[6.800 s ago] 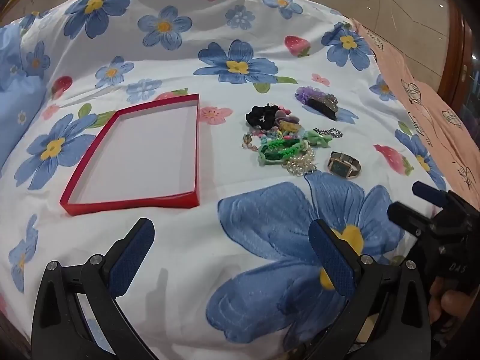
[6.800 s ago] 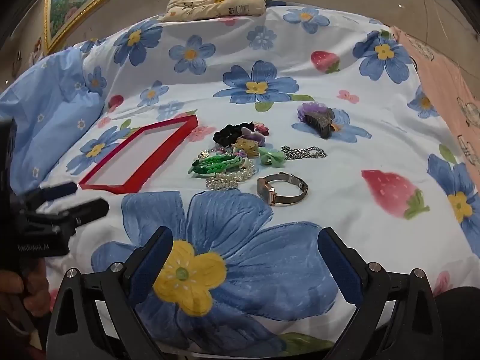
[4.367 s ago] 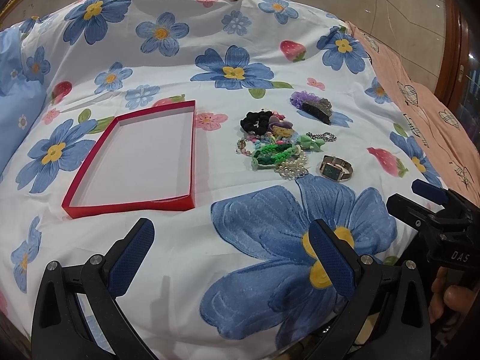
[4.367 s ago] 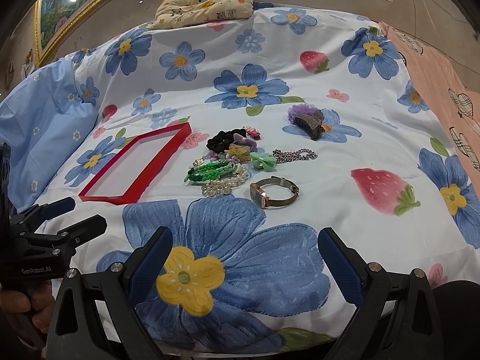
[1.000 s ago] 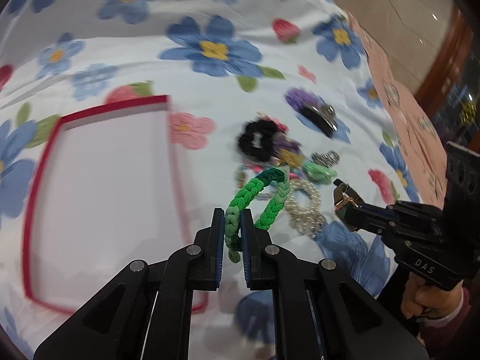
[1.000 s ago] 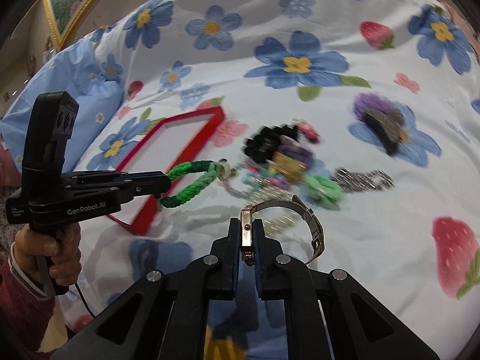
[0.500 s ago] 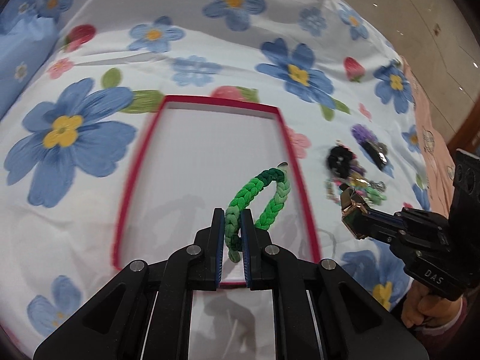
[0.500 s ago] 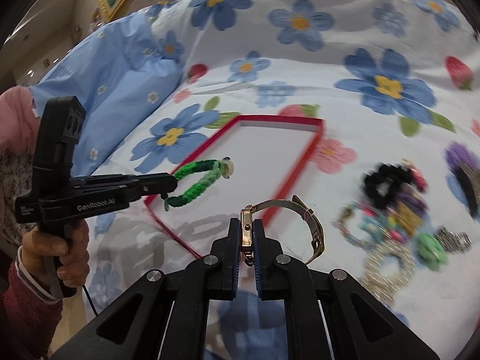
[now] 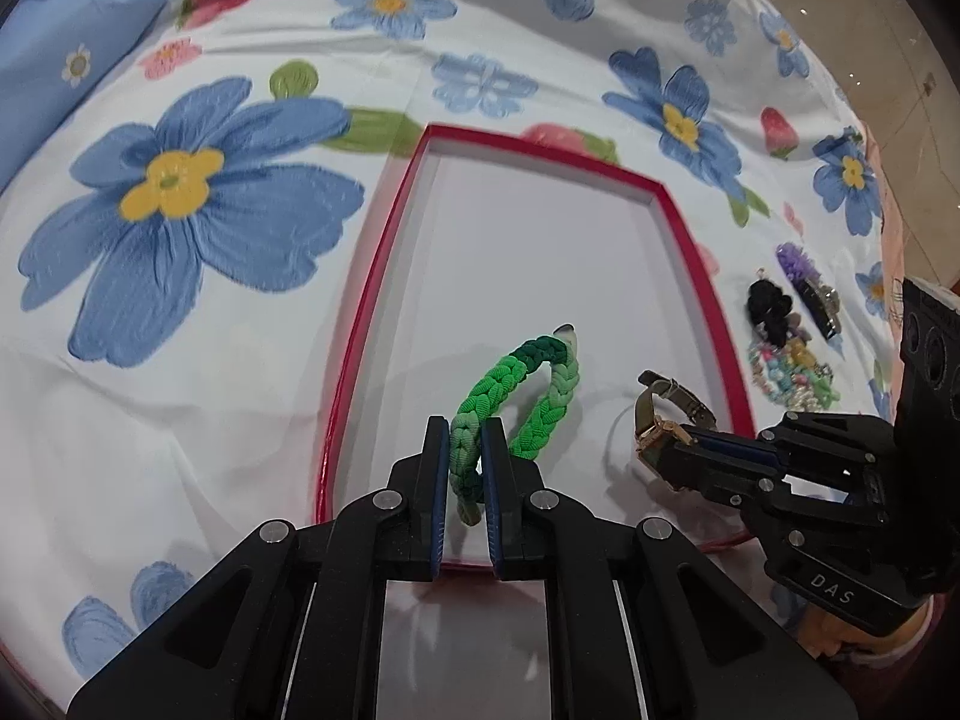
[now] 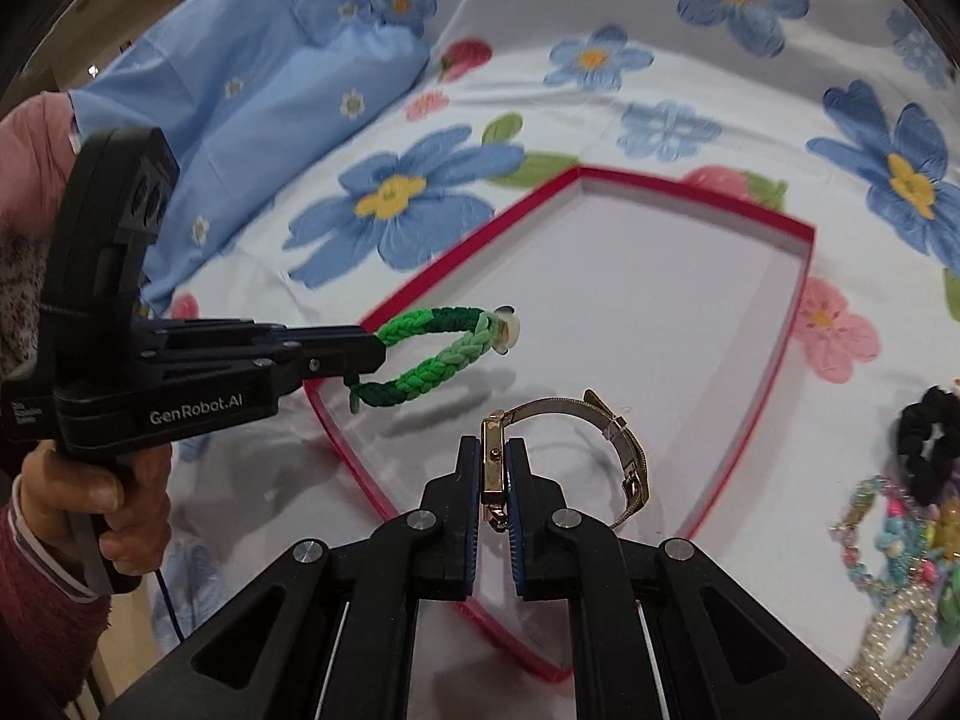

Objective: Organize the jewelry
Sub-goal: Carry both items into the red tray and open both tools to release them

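Left claw [image 9: 465,450] clamped tight, reaching forward, gripped by a bare hand [image 10: 102,498]; right claw [image 10: 493,480] likewise closed, just beside it, angled inward

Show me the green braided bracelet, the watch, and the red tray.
green braided bracelet [image 9: 543,396], left wrist view, on its right strand.
watch [image 10: 494,456], right wrist view, on the gold case edge.
red tray [image 9: 354,354], left wrist view, on its left rim.

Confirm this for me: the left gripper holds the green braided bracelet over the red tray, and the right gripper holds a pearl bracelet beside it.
Wrong on the right gripper: the right wrist view shows it clamping a gold watch, not pearls. The rest stands: left gripper, green braided bracelet, red tray.
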Available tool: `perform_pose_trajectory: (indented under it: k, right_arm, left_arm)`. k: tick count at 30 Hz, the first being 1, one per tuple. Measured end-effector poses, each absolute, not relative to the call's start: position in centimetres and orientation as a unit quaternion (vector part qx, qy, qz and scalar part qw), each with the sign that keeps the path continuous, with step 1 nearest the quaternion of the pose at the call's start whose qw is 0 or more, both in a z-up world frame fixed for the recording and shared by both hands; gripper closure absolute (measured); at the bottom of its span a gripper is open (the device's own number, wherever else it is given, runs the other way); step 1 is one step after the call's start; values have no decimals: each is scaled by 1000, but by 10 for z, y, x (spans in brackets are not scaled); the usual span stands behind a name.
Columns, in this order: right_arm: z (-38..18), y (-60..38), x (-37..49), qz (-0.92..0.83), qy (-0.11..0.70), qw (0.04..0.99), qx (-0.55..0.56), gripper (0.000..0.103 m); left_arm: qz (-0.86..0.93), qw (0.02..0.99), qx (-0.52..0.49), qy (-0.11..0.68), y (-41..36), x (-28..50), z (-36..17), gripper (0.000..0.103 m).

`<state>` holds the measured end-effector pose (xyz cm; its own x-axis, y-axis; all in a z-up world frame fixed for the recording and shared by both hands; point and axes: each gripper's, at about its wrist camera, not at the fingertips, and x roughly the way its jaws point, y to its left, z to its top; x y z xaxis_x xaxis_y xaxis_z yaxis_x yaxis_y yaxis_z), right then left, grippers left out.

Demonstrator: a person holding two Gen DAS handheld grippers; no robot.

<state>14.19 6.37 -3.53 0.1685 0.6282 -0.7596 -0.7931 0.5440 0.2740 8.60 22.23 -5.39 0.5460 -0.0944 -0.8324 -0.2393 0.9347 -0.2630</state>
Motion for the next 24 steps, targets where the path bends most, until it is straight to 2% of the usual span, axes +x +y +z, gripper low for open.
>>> perform_pose_trajectory:
  k: [9, 16, 19, 20, 22, 24]
  right_arm:
    - [-47, 72, 148, 471, 464, 742, -114, 95]
    - [-50, 71, 149, 471, 471, 738, -105, 90]
    - [-46, 68, 151, 468, 468, 744, -97, 86]
    - [-45, 68, 152, 467, 468, 745, -95, 79]
    - [-42, 65, 153, 466, 465, 748, -87, 74]
    - [-38, 61, 153, 466, 463, 750, -78, 74]
  left_arm:
    - [46, 848, -174, 498, 223, 89, -70, 93]
    - [55, 842, -176, 506, 224, 91, -74, 92]
    - [60, 843, -182, 502, 226, 89, -71, 81]
    - [63, 845, -181, 500, 226, 88, -69, 79]
    - [68, 847, -181, 495, 226, 86, -65, 71]
    - [70, 849, -182, 491, 226, 84, -62, 70]
